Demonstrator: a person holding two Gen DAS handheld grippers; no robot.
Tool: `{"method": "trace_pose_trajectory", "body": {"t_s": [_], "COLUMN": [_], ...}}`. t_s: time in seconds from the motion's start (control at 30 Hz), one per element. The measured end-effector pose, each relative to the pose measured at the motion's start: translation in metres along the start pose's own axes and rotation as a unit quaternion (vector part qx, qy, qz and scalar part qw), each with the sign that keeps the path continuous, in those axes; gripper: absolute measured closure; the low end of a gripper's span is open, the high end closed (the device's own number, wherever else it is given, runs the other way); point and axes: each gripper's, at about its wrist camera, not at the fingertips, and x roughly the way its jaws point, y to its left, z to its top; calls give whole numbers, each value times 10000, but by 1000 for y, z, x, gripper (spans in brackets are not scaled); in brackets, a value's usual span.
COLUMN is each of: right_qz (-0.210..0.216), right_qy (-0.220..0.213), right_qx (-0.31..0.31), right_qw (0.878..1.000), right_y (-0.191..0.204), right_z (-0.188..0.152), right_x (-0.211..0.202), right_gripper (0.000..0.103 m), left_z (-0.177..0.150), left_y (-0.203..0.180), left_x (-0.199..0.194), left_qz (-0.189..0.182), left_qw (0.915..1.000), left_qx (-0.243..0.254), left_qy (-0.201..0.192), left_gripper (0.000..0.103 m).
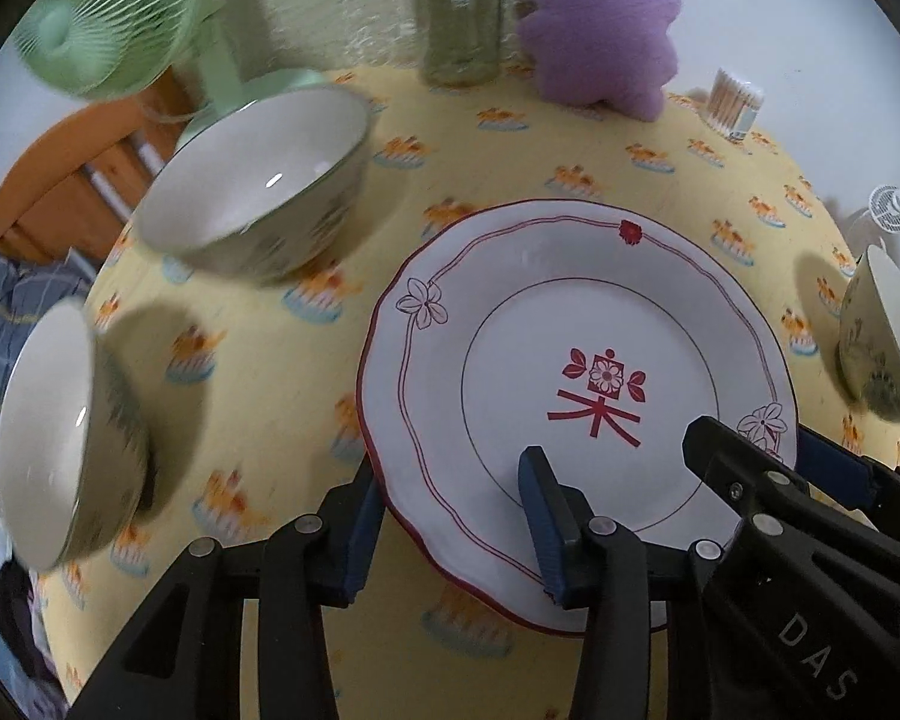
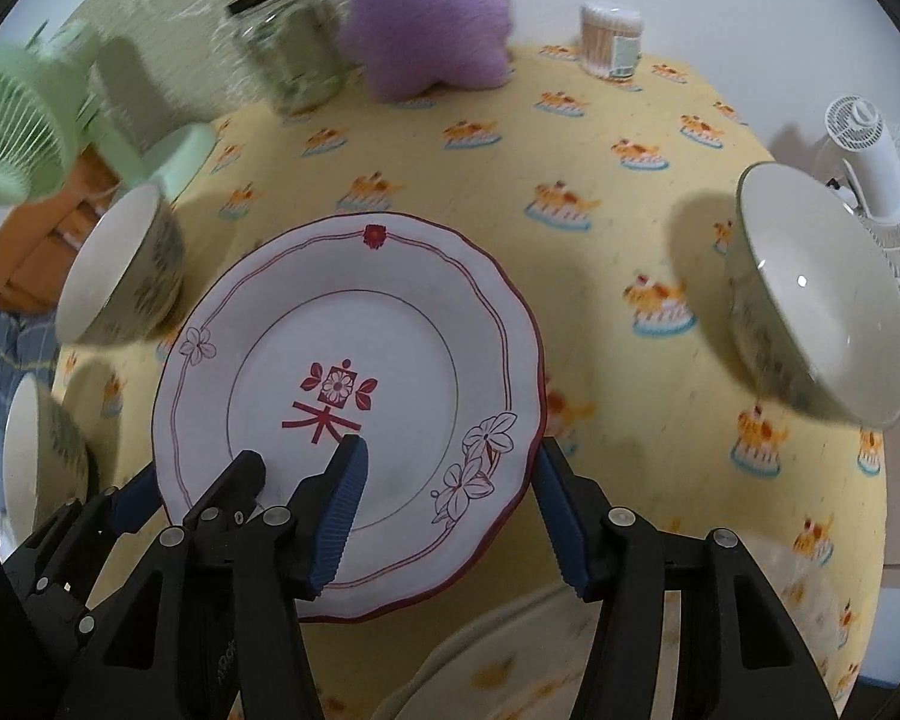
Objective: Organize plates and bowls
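Straddling plate (image 1: 576, 372) edges, both open grippers' outer fingers partly hidden.

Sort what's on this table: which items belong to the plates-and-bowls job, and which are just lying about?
Job items: plate; large bowl; left bowl; right bowl.

Lying about: green fan; glass jar; purple plush; cotton swab tub; white fan.

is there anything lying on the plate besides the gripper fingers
No, the plate shows only its red printed pattern, with gripper fingers straddling its near rim.
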Motion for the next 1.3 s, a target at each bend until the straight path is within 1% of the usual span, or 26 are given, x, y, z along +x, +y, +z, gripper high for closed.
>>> {"method": "trace_pose_trajectory", "body": {"t_s": [0.17, 0.37, 0.5, 0.6, 0.73, 0.77, 0.87, 1.03, 1.1, 1.2, 1.3], "right_qz": [52, 369, 364, 248, 127, 93, 5, -68, -70, -108, -83], "right_qy": [128, 311, 298, 166, 54, 46, -6, 86, 115, 151, 203], "right_qx": [-300, -546, -427, -572, -745, -757, -819, -788, -767, -810, -830], "right_qw": [9995, 9973, 9980, 9979, 9971, 9971, 9966, 9968, 9970, 9965, 9963], "right_y": [21, 34, 33, 34, 39, 39, 38, 39, 39, 41, 44], "right_z": [-16, -31, -29, -20, -7, -5, 0, 2, 3, 1, -3], "right_x": [-5, -5, -2, 2, 12, 14, 21, 30, 30, 26, 22], "right_gripper": [43, 43, 43, 44, 50, 54, 58, 58, 58, 58, 58], "left_z": [-20, -34, -28, -21, -7, -4, 2, 0, 1, -1, -7], "left_y": [19, 42, 42, 46, 51, 50, 50, 46, 47, 50, 50], "left_x": [-8, -7, -5, 1, 7, 9, 12, 11, 11, 10, 3], "left_qz": [69, -30, 72, 110, 143, 133, 69, 103, 41, -68, -2], "left_qw": [9995, 9979, 9980, 9976, 9978, 9981, 9985, 9988, 9986, 9977, 9980], "left_qx": [-305, -578, -593, -654, -643, -606, -543, -487, -519, -622, -570], "left_qy": [90, 306, 228, 190, 67, 51, 76, 15, 105, 264, 254], "left_gripper": [59, 59, 59, 58, 58, 57, 52, 48, 46, 45, 45]}}
